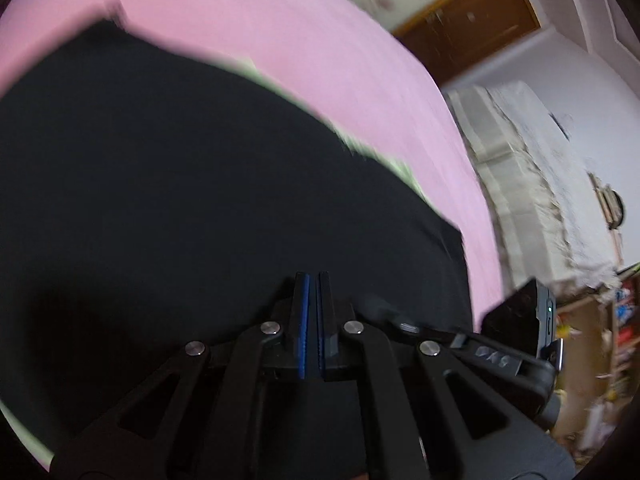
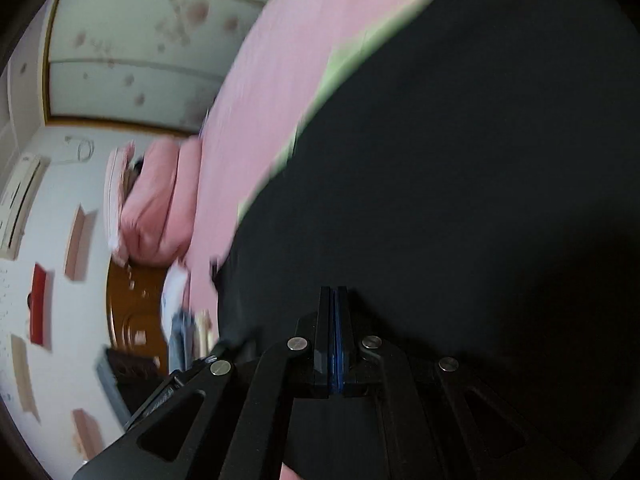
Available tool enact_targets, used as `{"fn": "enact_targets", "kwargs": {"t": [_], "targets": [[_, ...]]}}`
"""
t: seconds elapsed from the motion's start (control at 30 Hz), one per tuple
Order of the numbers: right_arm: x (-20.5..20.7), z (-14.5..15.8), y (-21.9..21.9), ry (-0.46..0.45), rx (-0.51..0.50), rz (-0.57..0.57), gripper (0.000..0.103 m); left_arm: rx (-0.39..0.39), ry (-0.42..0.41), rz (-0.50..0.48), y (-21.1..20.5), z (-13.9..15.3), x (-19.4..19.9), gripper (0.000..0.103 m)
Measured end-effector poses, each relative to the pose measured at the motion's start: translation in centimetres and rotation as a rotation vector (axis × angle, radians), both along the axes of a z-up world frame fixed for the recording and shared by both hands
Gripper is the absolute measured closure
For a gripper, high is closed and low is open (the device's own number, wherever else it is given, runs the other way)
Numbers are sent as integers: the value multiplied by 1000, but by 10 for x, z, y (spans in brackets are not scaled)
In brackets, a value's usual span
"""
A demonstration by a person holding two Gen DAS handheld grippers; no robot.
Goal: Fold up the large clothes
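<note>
A large black garment lies spread over a pink bed sheet. It also fills the right wrist view, with a pale green strip showing along its far edge. My left gripper has its jaws pressed together over the garment's near part. My right gripper also has its jaws pressed together over the black cloth. Whether cloth is pinched between either pair of jaws cannot be told, as the black fabric hides it. Both views are blurred by motion.
The pink bed sheet ends at an edge on the right of the left wrist view. A white covered piece of furniture stands beyond it. Pink pillows and a wooden headboard lie at the bed's end. The other gripper's body is nearby.
</note>
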State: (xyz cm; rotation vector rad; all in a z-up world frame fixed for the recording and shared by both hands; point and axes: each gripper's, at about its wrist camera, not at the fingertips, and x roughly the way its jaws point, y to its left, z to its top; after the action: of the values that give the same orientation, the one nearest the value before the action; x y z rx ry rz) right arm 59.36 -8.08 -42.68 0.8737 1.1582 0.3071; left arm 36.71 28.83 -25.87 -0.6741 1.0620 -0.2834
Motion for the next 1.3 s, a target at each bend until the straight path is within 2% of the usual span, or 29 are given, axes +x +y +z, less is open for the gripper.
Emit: {"fn": "enact_targets", "kwargs": {"t": [0.07,0.17,0.23,0.3,0.37,0.43,0.5,0.6,0.7,0.8,0.87,0.9,0.93,0.97,1.0,1.03,1.1,1.2,1.23,1.3], "targets": [[-10,-11,15,-24,2,8,103,17,37,-18,-16,-16,1,102],[-12,-19,28,-25,-44,82,103,64,6,-7,8,-15,7,102],[-11,-14,0,-52,-125,106,103,132,-5,38,21,-12,1,102],[-5,2,-26,-63,-266,62,103,235,5,113,58,-14,-6,102],[-16,3,-83,-39,-285,-40,103,358,56,206,100,-20,-13,102],[-33,8,-129,-3,-387,-141,103,338,73,258,130,-22,-18,102],[-47,13,-154,7,-436,-193,103,379,87,280,137,-19,-21,102],[-58,18,-159,17,-552,-227,103,442,102,295,134,-11,-22,102],[-71,33,-160,14,-645,-270,103,451,103,296,107,5,-22,102],[-85,58,-120,-111,-622,-216,103,456,18,200,58,31,-32,102],[-80,69,-67,-167,-539,-99,103,381,3,99,15,32,-35,102],[-84,66,-48,-177,-487,-37,103,311,19,39,-9,26,-38,102],[-88,60,-25,-173,-405,35,103,269,39,6,-24,19,-36,102],[-93,47,0,-146,-281,108,103,231,68,-15,-40,9,-38,102],[-96,36,18,-106,-182,166,103,217,97,-25,-50,1,-39,102],[-96,30,29,-72,-135,212,103,204,131,-21,-58,-10,-40,102],[-104,10,63,-21,-151,305,103,180,134,10,-68,-18,-48,102],[-121,-10,76,10,-218,361,103,191,159,37,-55,-35,-50,102],[-128,-14,67,21,-238,359,103,213,164,51,-44,-36,-65,102],[-133,-21,32,55,-320,308,103,370,172,118,-9,-30,-93,102]]}}
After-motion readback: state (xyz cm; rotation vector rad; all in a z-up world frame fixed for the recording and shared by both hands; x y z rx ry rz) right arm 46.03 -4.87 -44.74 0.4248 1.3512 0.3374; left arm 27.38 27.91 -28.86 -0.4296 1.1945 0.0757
